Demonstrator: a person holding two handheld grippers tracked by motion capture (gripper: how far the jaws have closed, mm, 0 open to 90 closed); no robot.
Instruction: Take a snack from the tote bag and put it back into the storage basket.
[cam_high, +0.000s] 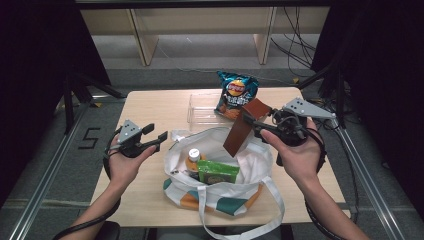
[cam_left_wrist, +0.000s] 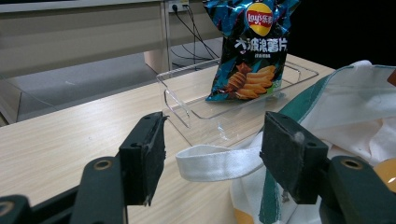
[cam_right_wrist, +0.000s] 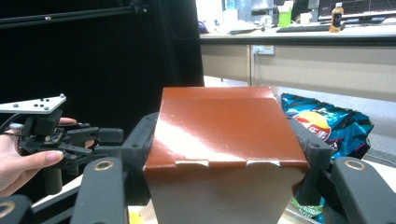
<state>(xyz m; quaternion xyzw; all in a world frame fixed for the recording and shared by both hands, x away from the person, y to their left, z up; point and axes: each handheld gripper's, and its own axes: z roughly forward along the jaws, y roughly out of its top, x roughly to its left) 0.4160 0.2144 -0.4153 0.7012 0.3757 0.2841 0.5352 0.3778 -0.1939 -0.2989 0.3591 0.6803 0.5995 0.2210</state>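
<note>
Nearest, the white tote bag sits open on the bench, holding a green packet and a bottle. The left hand-held gripper hovers beside the bag, palm up, jaws spread and empty. The right hand-held gripper is raised over the bag, clamping a tilted brown box. Farther off, a chip bag leans in a clear tray.

Two black handheld grippers, left and right, carry grey triangular plates, brass-ringed jaw screws and trailing black cables; forearms are sleeveless.
</note>
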